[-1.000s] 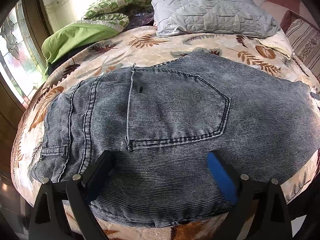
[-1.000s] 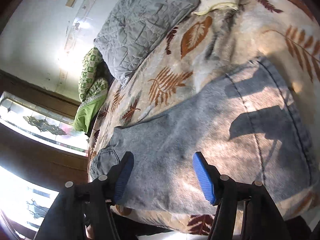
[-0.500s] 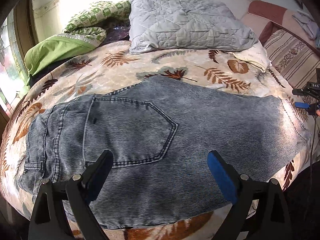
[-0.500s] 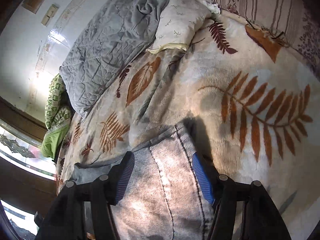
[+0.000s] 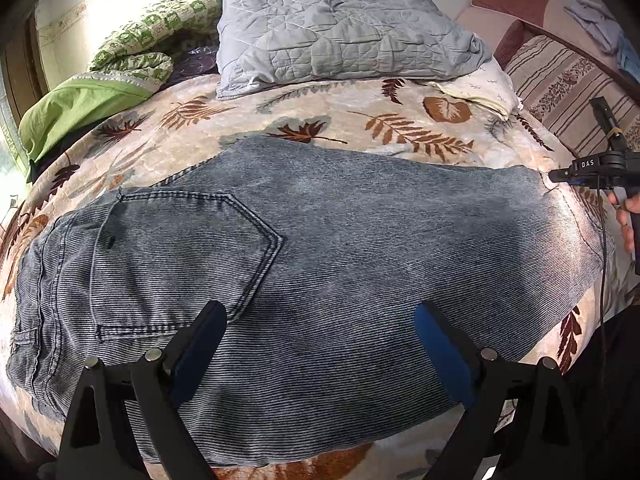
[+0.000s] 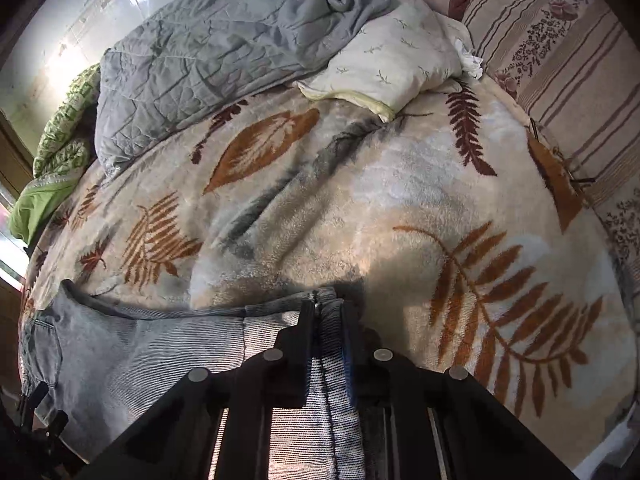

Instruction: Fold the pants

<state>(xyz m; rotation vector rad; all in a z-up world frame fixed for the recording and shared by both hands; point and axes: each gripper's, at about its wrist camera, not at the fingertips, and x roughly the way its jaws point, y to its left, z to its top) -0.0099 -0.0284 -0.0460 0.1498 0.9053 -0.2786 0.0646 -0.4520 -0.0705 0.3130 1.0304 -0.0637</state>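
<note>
The pants (image 5: pixel 320 264) lay flat across the near side of the bed (image 5: pixel 360 120). The left tool (image 5: pixel 316 344) hovered wide open; the right tool (image 6: pixel 326 320) pinched their hem.

Grey-blue striped denim pants (image 5: pixel 320 264), spread flat, back pocket up, hem corner pinched

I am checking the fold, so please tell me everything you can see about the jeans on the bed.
The jeans are washed grey-blue denim with fine ribbed lines. They lie flat across the leaf-print blanket, waistband to the left, a back pocket with double stitching facing up, the leg hem to the right. The legs appear stacked one on the other. The right tongs are shut on the hem's far corner. The left tongs are open above the near edge; contact cannot be told.
</note>
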